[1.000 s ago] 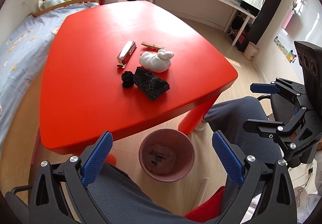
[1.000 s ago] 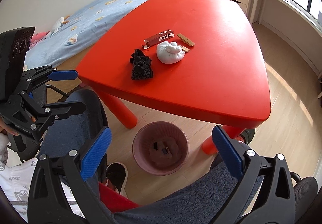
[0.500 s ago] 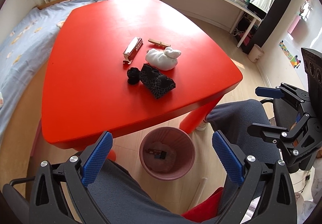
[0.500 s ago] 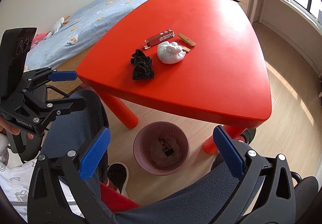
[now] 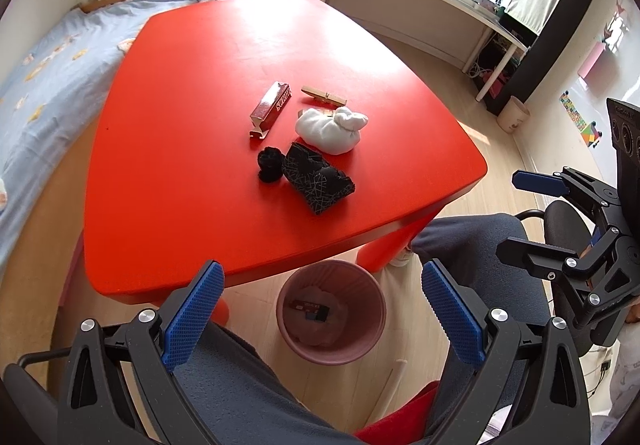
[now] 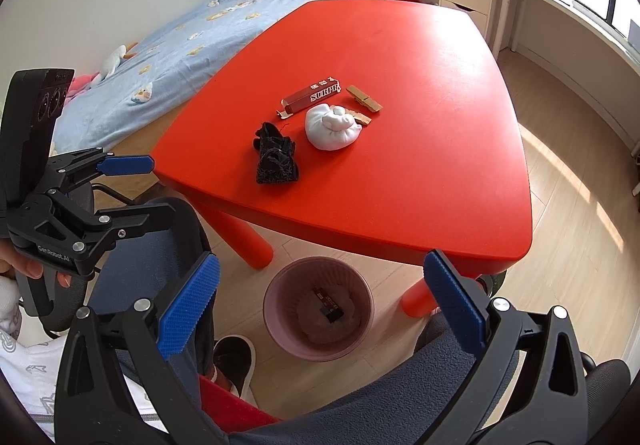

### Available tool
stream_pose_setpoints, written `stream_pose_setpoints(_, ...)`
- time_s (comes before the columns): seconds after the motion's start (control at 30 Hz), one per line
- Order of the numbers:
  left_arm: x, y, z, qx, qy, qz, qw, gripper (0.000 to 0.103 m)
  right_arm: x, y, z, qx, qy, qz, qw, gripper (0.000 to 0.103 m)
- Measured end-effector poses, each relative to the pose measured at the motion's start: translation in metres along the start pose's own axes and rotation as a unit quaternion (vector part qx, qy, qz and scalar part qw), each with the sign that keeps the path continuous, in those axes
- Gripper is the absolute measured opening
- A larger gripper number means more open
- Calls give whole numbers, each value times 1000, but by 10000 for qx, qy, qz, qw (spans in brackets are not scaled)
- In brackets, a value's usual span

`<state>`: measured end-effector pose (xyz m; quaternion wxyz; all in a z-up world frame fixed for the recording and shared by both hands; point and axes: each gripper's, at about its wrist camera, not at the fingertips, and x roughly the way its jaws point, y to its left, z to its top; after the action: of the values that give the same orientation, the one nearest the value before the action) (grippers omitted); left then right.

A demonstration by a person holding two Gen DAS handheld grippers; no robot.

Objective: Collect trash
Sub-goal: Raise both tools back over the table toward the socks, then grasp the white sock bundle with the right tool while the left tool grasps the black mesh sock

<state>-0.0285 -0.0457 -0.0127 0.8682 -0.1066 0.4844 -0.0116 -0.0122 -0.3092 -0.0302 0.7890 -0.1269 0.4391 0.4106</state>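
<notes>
Red table [image 5: 168, 181]: one
Pink bin [image 5: 376, 329]: one, on the floor; holding one dark wrapper [image 5: 310, 311] on pale crumpled stuff
Wrapped bars: one, the red-brown bar [image 5: 271, 107]
Wooden clothespins: two; clothespin [image 5: 324, 96] lying clear; second clothespin [image 6: 359, 118] partly hidden under the white one
White bundles: one, white bundle [image 5: 330, 129]
Black cloth items: two; small black wad [image 5: 270, 164]; patterned black piece [image 5: 318, 181]
Grippers: two; left gripper [image 5: 320, 309]; right gripper [image 6: 320, 297]

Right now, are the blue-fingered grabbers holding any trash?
No. The left gripper and right gripper are both open and empty, hovering above the pink ribbed bin.
</notes>
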Motion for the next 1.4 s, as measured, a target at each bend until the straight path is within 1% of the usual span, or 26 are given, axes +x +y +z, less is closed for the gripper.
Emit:
stream_pose_setpoints(0.13,1,2,10,-72,-45,-45,10000,95,0,-3,17,-43,-94,-60,9999,100)
stream_pose_setpoints(0.37,13,5,24,-263,-35,-146,9995,95,9,-12,50,120,-230,39,9997,100)
stream_pose_setpoints(0.5,22,6,31,-363,-7,-155,9992,95,22,-20,67,258,-203,108,9994,100)
stream_pose_setpoints(0.63,34,10,37,-605,62,-198,9980,95,42,-29,83,371,-64,148,9992,100)
stream_pose_setpoints(0.83,58,16,44,-966,204,-259,9948,95,82,-45,98,780,330,327,9959,100)
stream_pose_setpoints(0.93,68,18,47,-1140,265,-246,9928,95,101,-50,101,935,530,290,9938,100)
stream_pose_setpoints(1.17,85,17,49,-1400,301,-130,9896,95,129,-54,107,1258,757,556,9876,100)
stream_pose_setpoints(1.33,91,21,47,-1482,244,-107,9886,95,138,-50,108,1234,810,620,9871,100)
stream_pose_setpoints(1.37,91,21,47,-1474,250,-81,9887,95,139,-49,109,1221,815,642,9871,97)
stream_pose_setpoints(1.4,91,21,47,-1492,227,-86,9885,95,141,-48,109,1198,837,650,9871,89)
